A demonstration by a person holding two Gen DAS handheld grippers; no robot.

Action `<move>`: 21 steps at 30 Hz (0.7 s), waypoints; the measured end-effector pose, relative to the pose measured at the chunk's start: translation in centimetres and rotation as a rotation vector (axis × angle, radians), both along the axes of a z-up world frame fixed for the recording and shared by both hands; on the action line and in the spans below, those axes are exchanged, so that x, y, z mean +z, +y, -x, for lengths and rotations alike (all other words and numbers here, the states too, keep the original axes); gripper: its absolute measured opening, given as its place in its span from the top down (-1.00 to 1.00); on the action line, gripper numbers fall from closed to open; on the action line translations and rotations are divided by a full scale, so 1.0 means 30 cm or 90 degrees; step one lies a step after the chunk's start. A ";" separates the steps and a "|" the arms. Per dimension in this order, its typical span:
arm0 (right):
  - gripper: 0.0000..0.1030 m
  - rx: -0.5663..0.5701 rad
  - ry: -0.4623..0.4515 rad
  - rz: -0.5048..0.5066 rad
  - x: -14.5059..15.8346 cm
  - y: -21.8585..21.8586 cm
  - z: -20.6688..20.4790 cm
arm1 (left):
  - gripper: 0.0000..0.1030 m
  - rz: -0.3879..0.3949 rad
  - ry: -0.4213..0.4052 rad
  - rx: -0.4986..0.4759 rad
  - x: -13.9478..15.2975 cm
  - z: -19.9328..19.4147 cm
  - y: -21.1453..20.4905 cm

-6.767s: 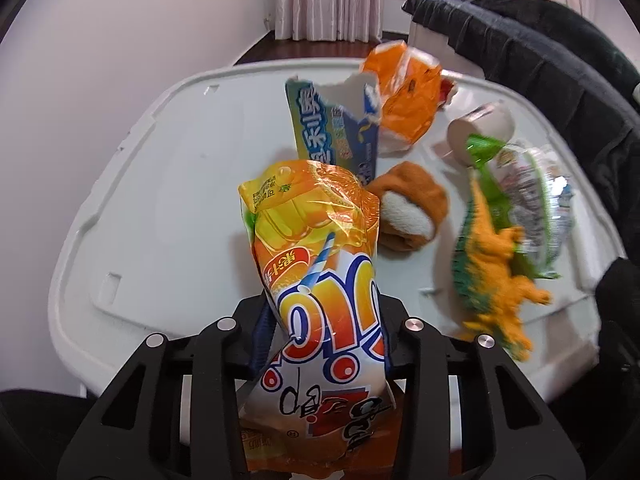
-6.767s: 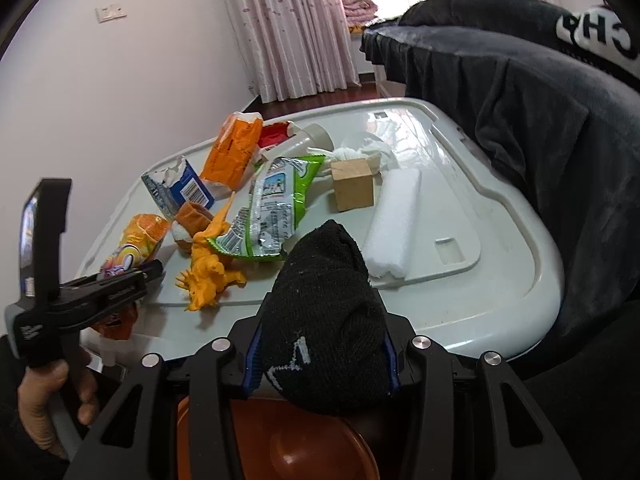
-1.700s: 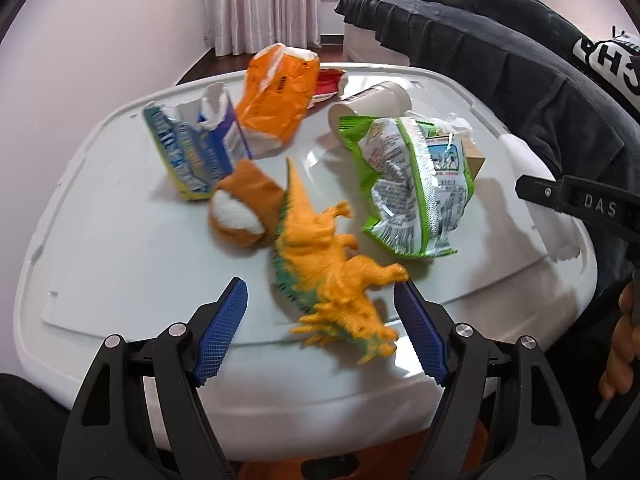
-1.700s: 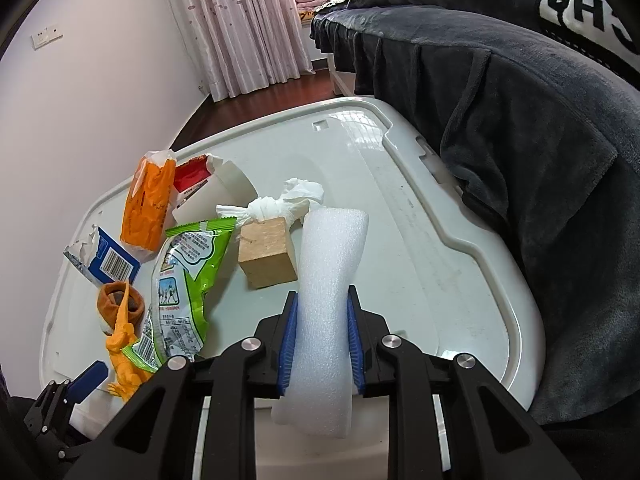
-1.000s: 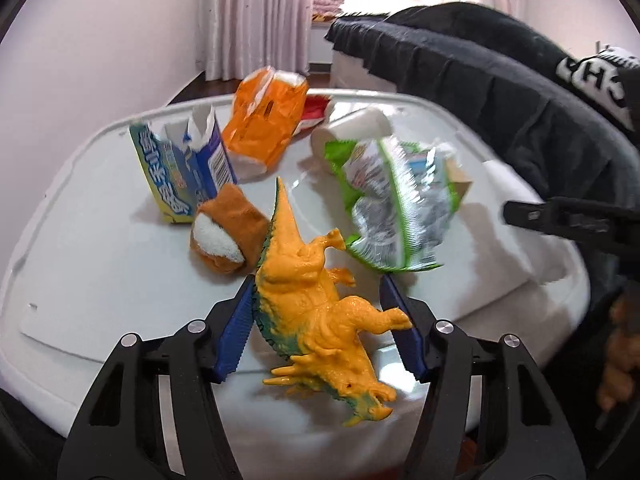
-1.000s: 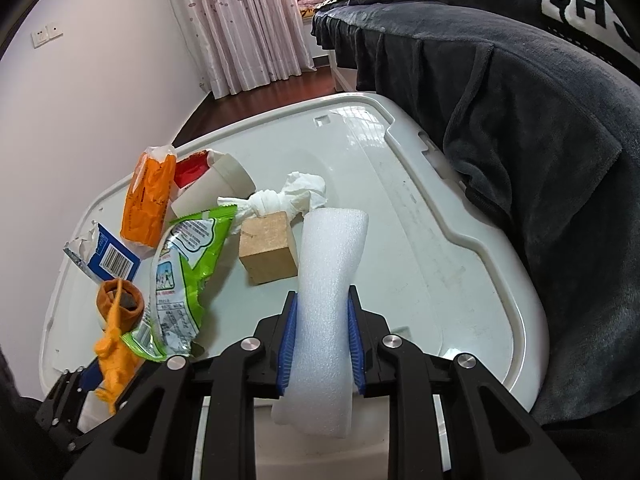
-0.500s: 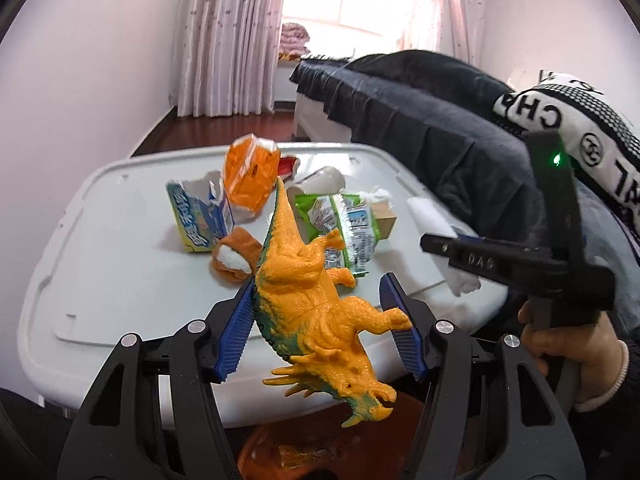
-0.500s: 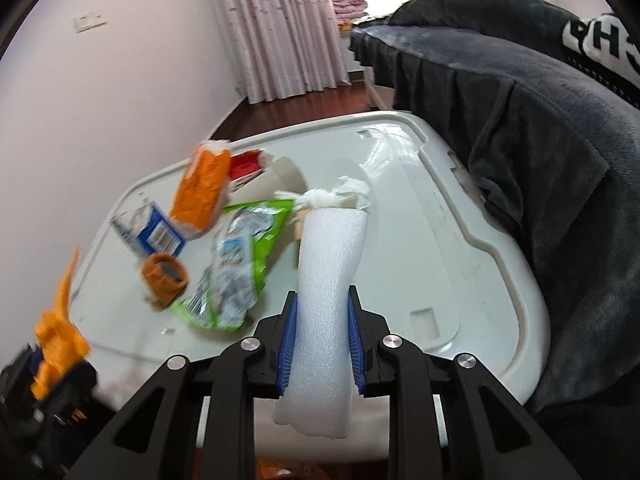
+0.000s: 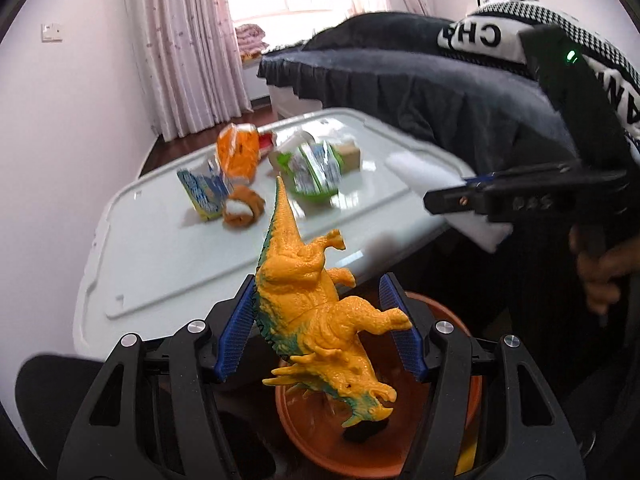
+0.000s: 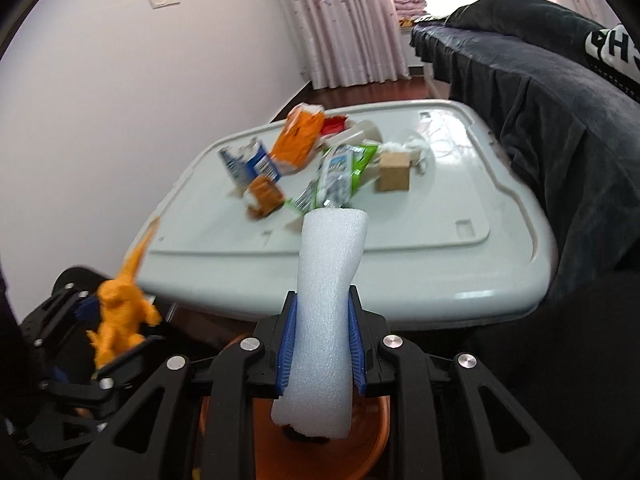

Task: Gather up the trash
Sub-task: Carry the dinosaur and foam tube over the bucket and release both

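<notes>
We see white table [image 10: 400, 256] with wrappers lying near its far side. Orange bin [image 9: 444, 432] sits below table's near edge. Our right gripper [image 10: 320, 344], level above bin, clamps foam roll [image 10: 326, 300]. Our left gripper [image 9: 318, 330], beside it over bin, pinches toy dinosaur [image 9: 312, 308], head down.

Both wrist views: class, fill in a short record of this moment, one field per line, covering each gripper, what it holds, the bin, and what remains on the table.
left gripper: shut on orange dinosaur toy
right gripper: shut on white foam roll
bin: orange bucket below both grippers
white table: blue carton, orange bag, green wrapper, wooden block, tissue
</notes>
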State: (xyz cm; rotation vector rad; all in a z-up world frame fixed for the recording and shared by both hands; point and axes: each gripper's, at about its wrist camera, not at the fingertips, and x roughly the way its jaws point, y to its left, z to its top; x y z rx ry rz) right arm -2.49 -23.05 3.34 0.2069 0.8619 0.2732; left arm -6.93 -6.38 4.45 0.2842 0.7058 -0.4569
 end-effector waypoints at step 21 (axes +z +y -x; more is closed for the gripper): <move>0.51 0.077 0.060 0.027 -0.070 0.095 0.077 | -0.18 0.001 0.150 0.051 -0.137 -0.044 0.063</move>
